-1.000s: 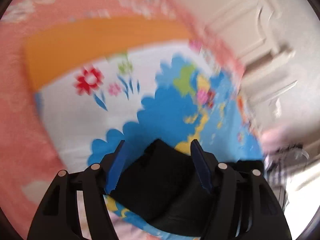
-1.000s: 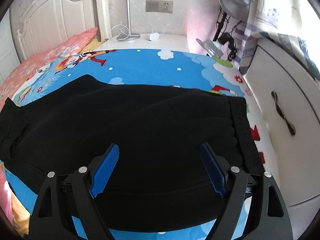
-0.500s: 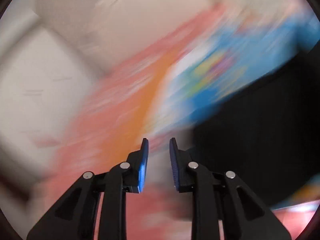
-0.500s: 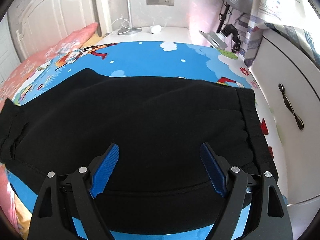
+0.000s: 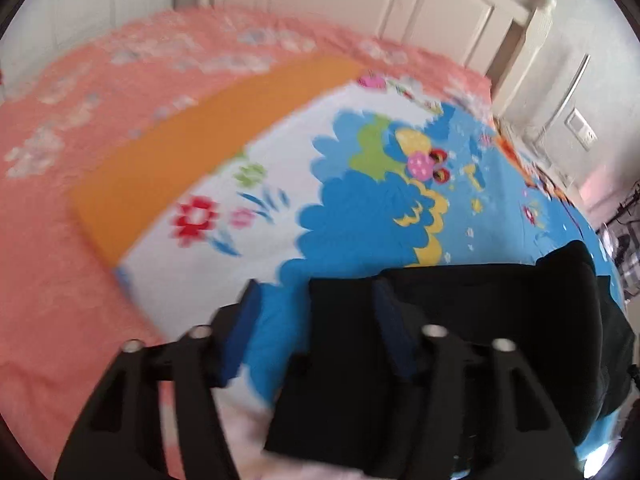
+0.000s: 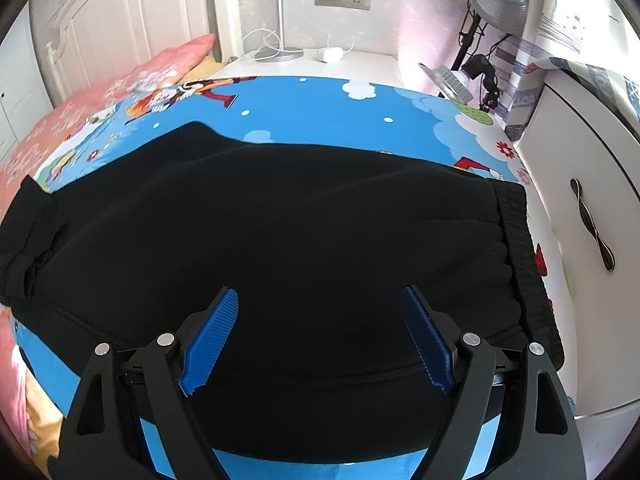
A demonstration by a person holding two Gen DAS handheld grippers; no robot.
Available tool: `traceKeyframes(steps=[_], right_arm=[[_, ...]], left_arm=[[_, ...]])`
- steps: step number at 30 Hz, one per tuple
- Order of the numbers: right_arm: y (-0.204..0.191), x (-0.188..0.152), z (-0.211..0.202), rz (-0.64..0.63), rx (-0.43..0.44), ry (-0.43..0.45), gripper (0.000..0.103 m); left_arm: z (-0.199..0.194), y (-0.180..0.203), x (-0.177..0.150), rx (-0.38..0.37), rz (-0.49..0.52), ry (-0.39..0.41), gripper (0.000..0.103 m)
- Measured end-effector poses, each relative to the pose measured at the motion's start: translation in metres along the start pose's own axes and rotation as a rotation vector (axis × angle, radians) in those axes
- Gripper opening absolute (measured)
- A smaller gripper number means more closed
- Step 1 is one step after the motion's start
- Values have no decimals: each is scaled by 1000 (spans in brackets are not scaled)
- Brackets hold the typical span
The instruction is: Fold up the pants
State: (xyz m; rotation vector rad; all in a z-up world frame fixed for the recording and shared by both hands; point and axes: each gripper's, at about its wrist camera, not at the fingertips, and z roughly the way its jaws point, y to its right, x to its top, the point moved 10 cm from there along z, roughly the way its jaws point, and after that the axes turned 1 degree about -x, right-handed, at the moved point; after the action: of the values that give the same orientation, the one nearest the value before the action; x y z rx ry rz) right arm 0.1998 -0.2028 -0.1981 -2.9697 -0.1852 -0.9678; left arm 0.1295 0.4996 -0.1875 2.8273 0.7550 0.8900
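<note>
Left gripper [image 5: 316, 320]: 2 blue fingers [image 5: 244, 320] partly spread, having just been opening wider. The black pants' [image 5: 460, 320] leg cuff lies in the gap btwn them, but the pads don't look pressed on it, so it reads as released, not grasped. View is blurred, so contact w/ the right-hand pad is hard to judge.

Right gripper [image 6: 320, 336]: fingers [image 6: 212, 336] spread wide, nothing clamped, hovering tilted down over the pants [image 6: 280, 220] near the hip area.

Pants lie flat across a cartoon-print blue blanket [image 6: 320, 100] on the bed, ribbed waistband [image 6: 520, 248] at the right of the right wrist view, bunched leg cuffs at the far left. Beyond: pink pillow [image 6: 160, 76], white headboard [image 6: 100, 28], white cabinet [image 6: 580, 200] close to the waistband side.

Risks, as judgement:
- Left fingers may close on only 1 layer of the cuff, so the other leg would drag behind and the fold come out skewed.
- Cuffs are already bunched; lifting w/o smoothing would probably lock in wrinkles.
- Right fingers sit mid-fabric, not at an edge, so a pinch here could raise a tent of cloth instead of a clean fold line.
- Blanket could get caught w/ the cuff and lift too.
</note>
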Motion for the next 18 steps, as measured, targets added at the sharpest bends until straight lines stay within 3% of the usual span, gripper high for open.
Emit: traceKeyframes(steps=[5,7,8,10,11,14,16,18], right_arm=[[11,-8,8,28,-10,-27,81],[13,-13,15,33,-14,-50,82],[13,-15,18,30,-14,-61,82],[10,-17,19,17,-15,-64,84],[9,-17,18,10,-14,-60,86],[7,-20,18,17,-11,-60,87],[5,-22,19,18,-8,-64,87],[2,-21,15,8,3,-56,87]], left_arm=[[51,14,-12,58,57,-201,46],[55,14,-12,78,79,-221,15],[54,14,-9,97,92,-219,5],[45,21,0,151,196,-192,4],[33,25,11,196,248,-141,4],[13,28,33,201,242,-44,4],[27,20,34,263,260,-63,4],[39,2,34,404,248,-63,9]])
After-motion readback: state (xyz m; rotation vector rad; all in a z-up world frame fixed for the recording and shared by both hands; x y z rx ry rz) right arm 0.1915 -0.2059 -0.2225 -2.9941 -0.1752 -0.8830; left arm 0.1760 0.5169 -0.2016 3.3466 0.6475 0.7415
